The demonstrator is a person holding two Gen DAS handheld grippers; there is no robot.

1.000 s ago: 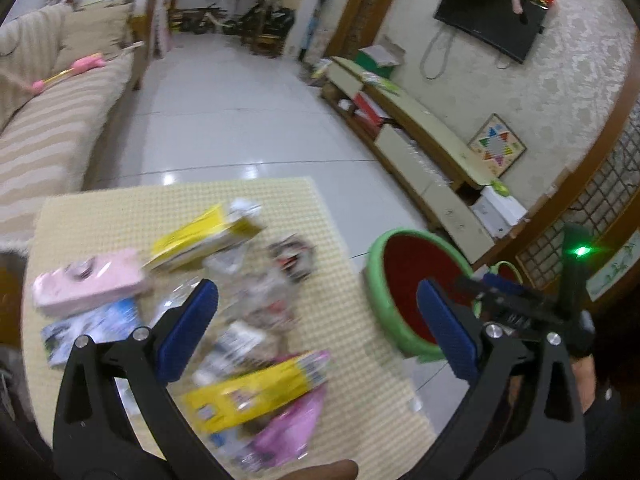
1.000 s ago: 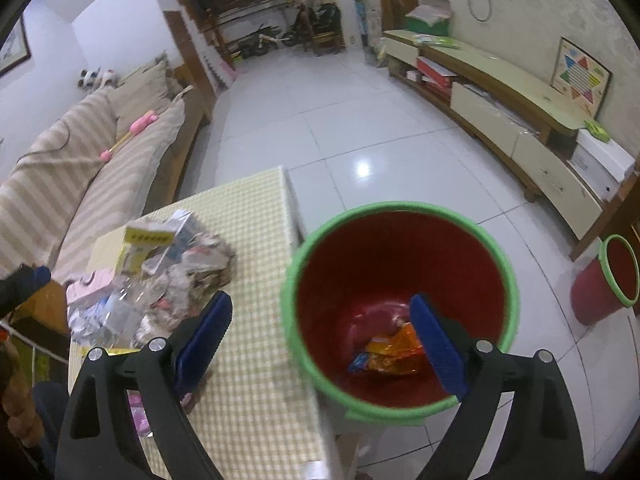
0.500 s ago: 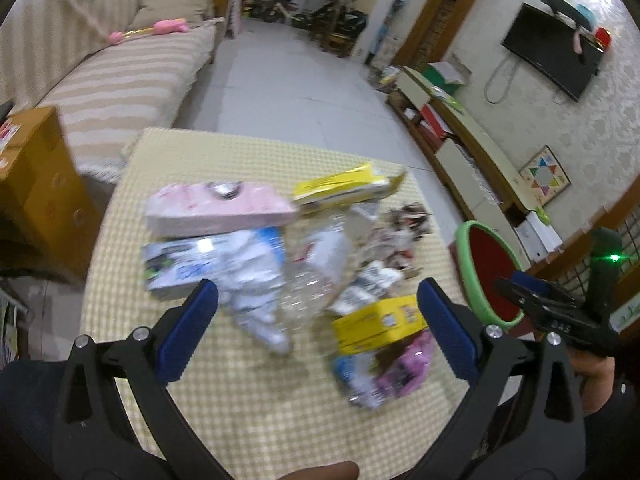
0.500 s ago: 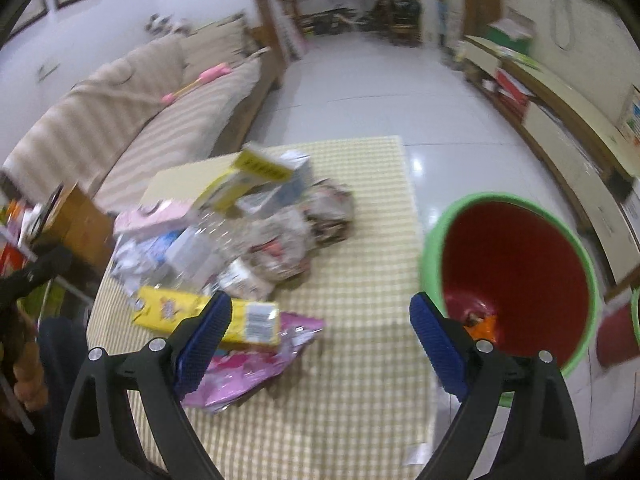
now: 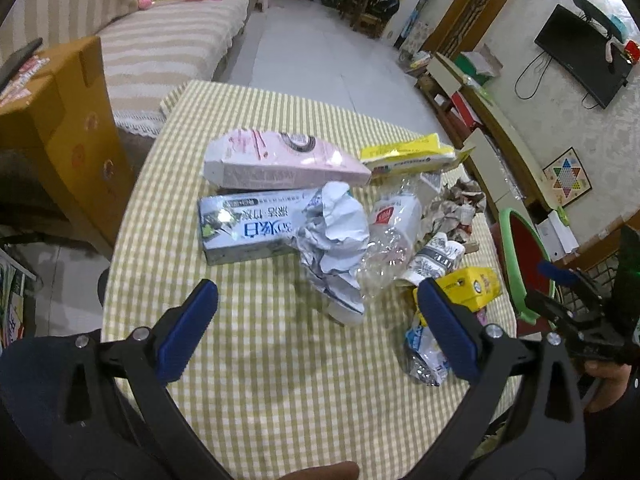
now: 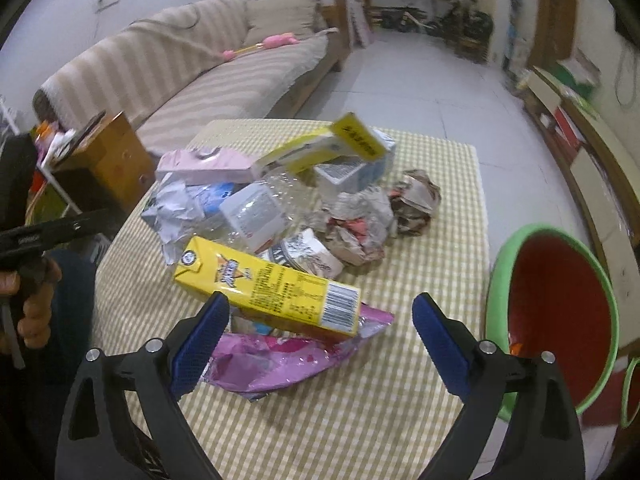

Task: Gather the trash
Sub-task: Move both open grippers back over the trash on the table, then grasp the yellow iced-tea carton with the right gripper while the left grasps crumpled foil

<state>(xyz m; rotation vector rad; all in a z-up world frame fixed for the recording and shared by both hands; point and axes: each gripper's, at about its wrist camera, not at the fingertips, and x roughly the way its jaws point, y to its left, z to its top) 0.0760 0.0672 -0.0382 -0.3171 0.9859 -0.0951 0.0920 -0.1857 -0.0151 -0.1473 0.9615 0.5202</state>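
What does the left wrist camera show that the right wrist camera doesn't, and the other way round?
Only the left wrist view shows the wall television and the printed face of the silver box. Only the right wrist view shows the purple wrapper spread under the yellow carton, and a bit of orange trash low inside the red bin. Both show the checked table, the pink box, the crushed clear bottle, the striped sofa, and an open tool: left, right.
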